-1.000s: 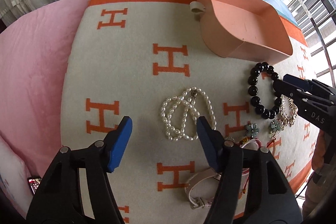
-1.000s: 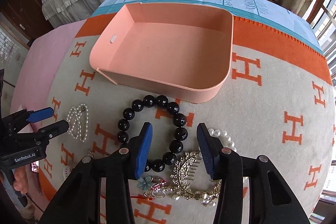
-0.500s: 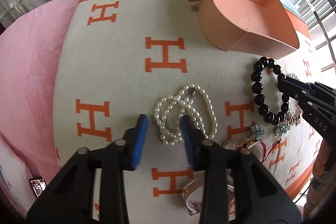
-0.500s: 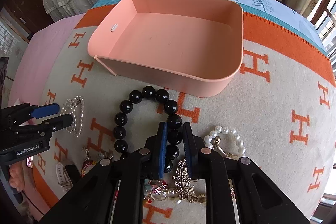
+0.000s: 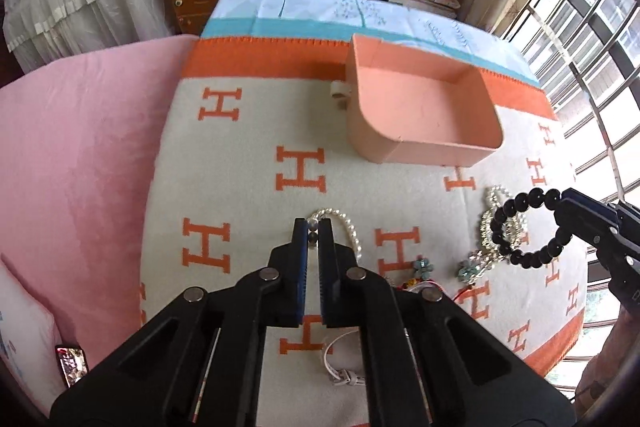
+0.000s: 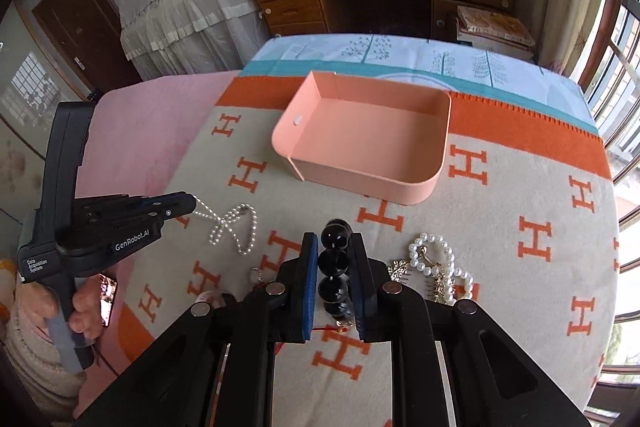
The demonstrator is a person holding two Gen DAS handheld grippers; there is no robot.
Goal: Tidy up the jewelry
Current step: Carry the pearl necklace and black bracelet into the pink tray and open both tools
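We hold one piece in each tongs so both can go to the pink tray (image 6: 420,183), upper centre. The left tongs (image 5: 314,227) pinch the pearl necklace (image 5: 352,231); the right tongs (image 6: 335,259) clamp the black bead bracelet (image 6: 335,261). Only the left view shows the bracelet's whole loop hanging; only the right shows the necklace dangling above the blanket (image 6: 520,267).

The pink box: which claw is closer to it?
Probably right. The right claw, shut on the black bead bracelet, hangs just before the pink box; the left claw, pinching the pearl necklace, is off to its side, farther.
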